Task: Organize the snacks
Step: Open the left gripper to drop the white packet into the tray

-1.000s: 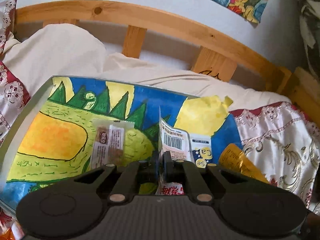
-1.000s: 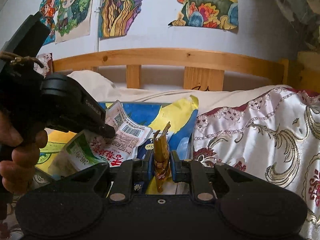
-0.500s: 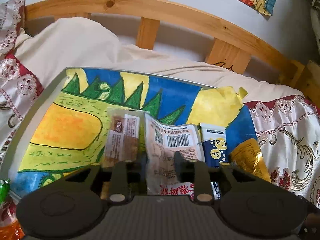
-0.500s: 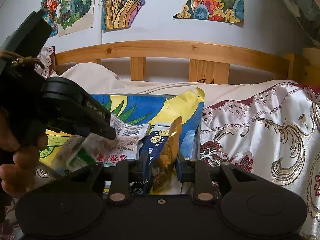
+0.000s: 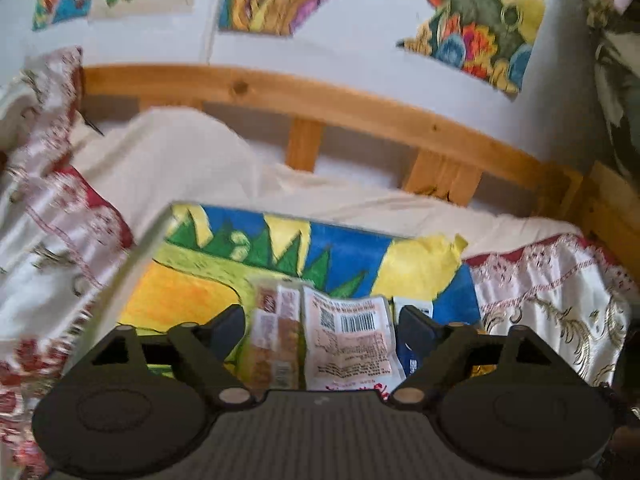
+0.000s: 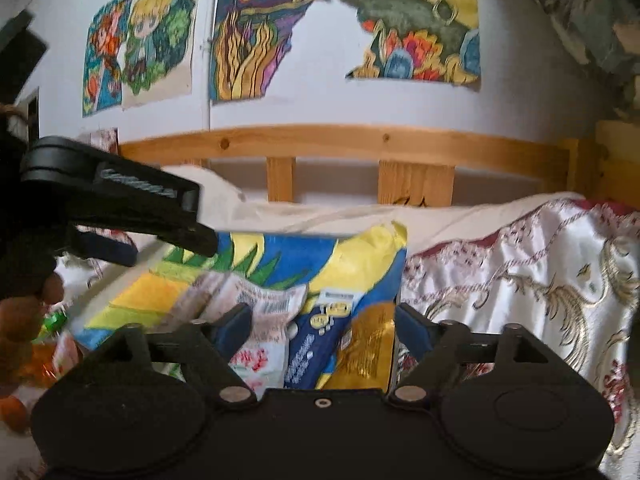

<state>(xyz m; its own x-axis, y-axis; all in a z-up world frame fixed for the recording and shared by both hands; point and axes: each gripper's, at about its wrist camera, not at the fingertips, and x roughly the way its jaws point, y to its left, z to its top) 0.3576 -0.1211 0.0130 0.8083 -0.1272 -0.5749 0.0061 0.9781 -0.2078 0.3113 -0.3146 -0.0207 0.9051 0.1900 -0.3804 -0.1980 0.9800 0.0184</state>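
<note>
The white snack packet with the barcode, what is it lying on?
The white packet lies on a colourful painted board showing green trees and blue sky. What the picture shows right beneath the packet is covered.

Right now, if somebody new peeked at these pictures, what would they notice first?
Probably the bright painted board lying on the bed, all blue, yellow and green, with snack packets in a row at its near edge: a white barcode packet, a dark blue packet and a gold packet. Next, the colourful drawings taped on the wall above the wooden bed rail.
</note>
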